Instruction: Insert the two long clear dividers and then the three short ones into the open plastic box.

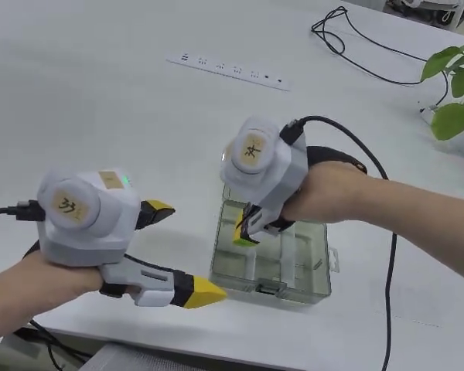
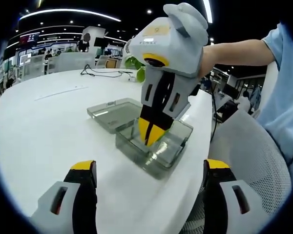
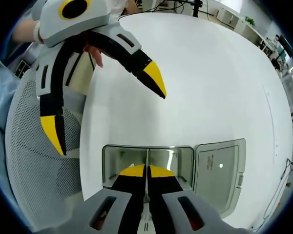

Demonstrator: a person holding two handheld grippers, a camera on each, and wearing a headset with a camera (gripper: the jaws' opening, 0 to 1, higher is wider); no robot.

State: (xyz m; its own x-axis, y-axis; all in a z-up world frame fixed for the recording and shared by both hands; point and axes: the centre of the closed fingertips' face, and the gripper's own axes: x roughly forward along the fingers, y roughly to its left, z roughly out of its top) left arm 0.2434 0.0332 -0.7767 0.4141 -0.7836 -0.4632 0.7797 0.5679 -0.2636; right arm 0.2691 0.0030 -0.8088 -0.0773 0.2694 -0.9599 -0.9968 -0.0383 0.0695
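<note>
The open clear plastic box (image 1: 271,287) lies near the table's front edge, its lid (image 3: 219,170) folded out flat beside it. My right gripper (image 1: 243,236) points down into the box, its yellow tips inside the left part. In the right gripper view its jaws (image 3: 147,169) are pressed together on a thin clear divider (image 3: 147,155) that stands on edge across the box (image 3: 107,161). My left gripper (image 1: 184,249) hovers to the left of the box, open and holding nothing. In the left gripper view the right gripper (image 2: 151,134) dips into the box (image 2: 158,156).
A white power strip (image 1: 228,69) lies at the back of the table, a black cable (image 1: 371,54) loops at the back right, and a green plant (image 1: 456,85) stands at the right edge. A mesh chair (image 3: 44,195) is just off the table's front edge.
</note>
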